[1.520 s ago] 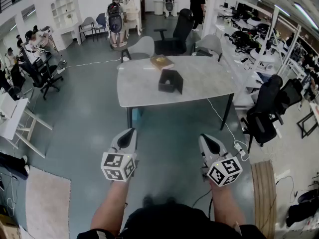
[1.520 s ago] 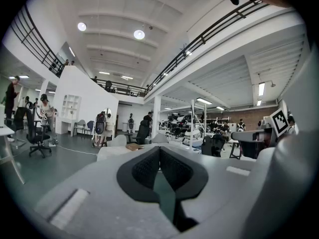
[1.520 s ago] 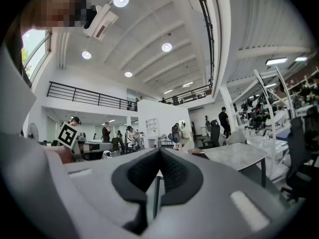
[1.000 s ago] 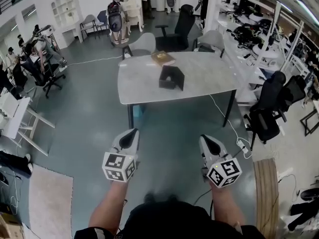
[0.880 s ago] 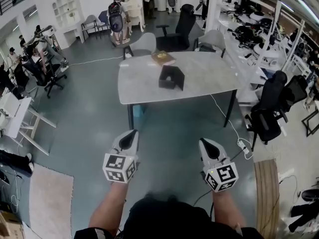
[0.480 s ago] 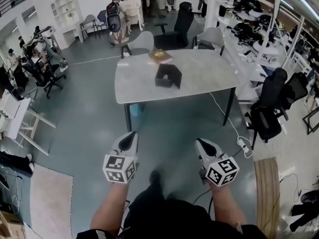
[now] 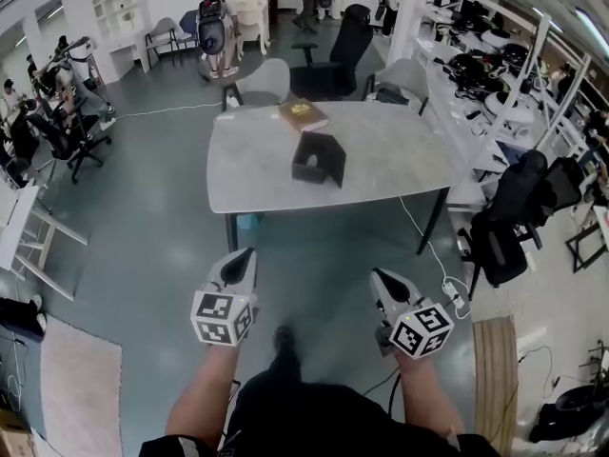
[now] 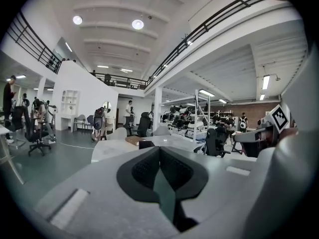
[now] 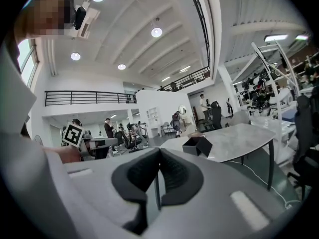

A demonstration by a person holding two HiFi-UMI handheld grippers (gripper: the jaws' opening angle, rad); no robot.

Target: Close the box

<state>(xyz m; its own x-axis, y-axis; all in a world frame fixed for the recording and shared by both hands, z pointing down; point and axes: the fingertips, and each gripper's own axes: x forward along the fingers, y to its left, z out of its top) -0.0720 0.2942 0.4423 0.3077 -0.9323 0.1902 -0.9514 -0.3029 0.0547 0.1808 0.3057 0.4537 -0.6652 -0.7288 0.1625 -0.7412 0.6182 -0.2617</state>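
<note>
Person stands on the grey-green floor (image 7: 162,217), short of a pale table (image 7: 400,150); both grippers held low in front of the body, over the floor, well apart from the table.

Left gripper (image 7: 249,252): jaws pressed together at the tips, nothing between them; same in the left gripper view (image 8: 159,151), dark pads meeting at the front.

Right gripper (image 7: 374,272): jaws pressed together, empty; right gripper view (image 9: 159,151) shows the pads touching.

Grippers side by side with a gap between them, both pointing toward the table.

Black box (image 7: 319,158) sits on the table near the middle, open, dark inside showing; also seen far ahead in the left gripper view (image 8: 146,144) and the right gripper view (image 9: 197,145); neither gripper is near it.

Flat brown book (image 7: 303,115) lies just behind the box toward the far edge, apart from it; grey chair (image 7: 259,82) and black office chair (image 7: 338,60) stand at the far side; black chair (image 7: 504,217) at the table's right.
</note>
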